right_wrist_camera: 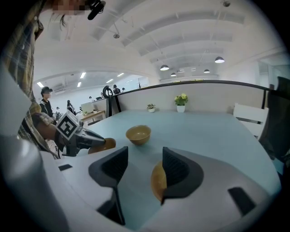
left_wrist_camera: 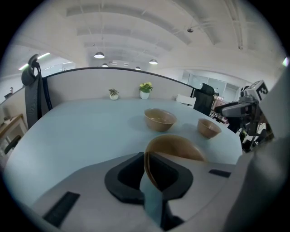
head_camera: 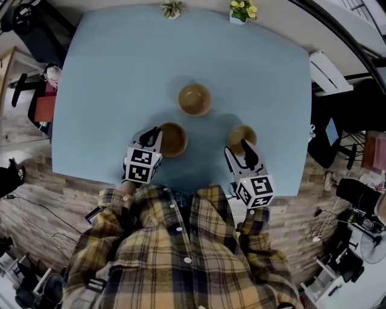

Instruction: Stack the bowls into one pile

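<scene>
Three tan bowls sit on the pale blue table [head_camera: 114, 78]. My left gripper [head_camera: 152, 137] [left_wrist_camera: 147, 156] is shut on the near rim of the left bowl [head_camera: 174, 139] [left_wrist_camera: 177, 146], and the thin rim stands upright between its black pads. My right gripper [head_camera: 246, 148] [right_wrist_camera: 144, 159] is open, with the rim of the right bowl [head_camera: 240, 136] [right_wrist_camera: 158, 182] between its jaws, close against the right pad. The third bowl [head_camera: 195, 99] [left_wrist_camera: 159, 119] [right_wrist_camera: 138, 134] stands alone farther back, between the two. In the right gripper view the left gripper [right_wrist_camera: 89, 139] shows on the left bowl [right_wrist_camera: 105, 144].
Two small potted plants [head_camera: 172, 9] [head_camera: 243, 11] stand at the table's far edge. The table's near edge runs just under both grippers. Office chairs and gear [head_camera: 36, 36] [head_camera: 338, 139] flank the table on both sides.
</scene>
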